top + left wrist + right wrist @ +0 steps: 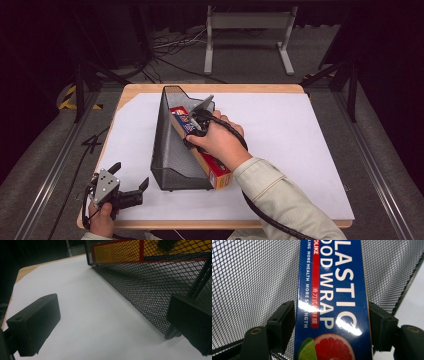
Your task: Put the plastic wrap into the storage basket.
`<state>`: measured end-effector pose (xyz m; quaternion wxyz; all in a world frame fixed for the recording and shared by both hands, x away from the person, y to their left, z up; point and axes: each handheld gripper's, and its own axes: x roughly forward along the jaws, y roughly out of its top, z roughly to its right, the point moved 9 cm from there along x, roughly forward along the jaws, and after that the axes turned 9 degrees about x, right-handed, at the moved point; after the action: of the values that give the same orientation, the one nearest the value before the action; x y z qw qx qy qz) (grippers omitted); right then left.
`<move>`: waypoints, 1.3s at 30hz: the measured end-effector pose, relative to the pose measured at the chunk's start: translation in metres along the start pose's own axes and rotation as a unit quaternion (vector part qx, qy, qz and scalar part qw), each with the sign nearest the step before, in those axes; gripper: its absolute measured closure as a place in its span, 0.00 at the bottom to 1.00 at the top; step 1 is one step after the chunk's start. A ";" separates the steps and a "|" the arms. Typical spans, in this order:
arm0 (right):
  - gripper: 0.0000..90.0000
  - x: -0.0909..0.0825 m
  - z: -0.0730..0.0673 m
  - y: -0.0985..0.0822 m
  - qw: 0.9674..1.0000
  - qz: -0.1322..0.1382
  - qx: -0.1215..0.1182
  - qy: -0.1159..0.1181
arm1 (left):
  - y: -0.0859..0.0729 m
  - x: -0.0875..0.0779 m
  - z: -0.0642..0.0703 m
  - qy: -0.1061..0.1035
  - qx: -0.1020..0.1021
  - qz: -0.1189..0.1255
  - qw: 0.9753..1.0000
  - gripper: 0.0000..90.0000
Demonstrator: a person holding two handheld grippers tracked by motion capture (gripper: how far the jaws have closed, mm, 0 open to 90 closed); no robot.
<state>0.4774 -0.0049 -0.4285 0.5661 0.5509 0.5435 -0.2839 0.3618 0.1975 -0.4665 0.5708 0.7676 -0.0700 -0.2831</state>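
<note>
A black mesh file holder (172,150) stands on the white sheet. A long plastic food wrap box (215,167) leans inside it along its right wall, its red-orange end sticking out at the near side. My right gripper (197,120) is at the box's upper part. In the right gripper view the blue box (332,290) lies between the jaws, whose pads sit right at its edges without clearly pressing, with mesh (249,277) behind. My left gripper (131,175) rests open near the front left corner, left of the holder (150,290), nothing between its jaws (112,315).
A wooden table edge (210,88) frames the white sheet (300,150). Beyond the table stand a white metal frame (247,30) and loose cables on a grey floor. Dark tripod legs stand at both far corners.
</note>
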 end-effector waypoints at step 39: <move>0.31 -0.103 0.018 0.004 0.949 0.271 -0.111 0.122 | -0.001 0.002 0.001 0.002 0.005 -0.006 1.000 0.00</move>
<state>0.4607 -0.0497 -0.3349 0.6086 0.6417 0.4666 0.0111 0.3628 0.1967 -0.4684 0.5656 0.7712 -0.0659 -0.2847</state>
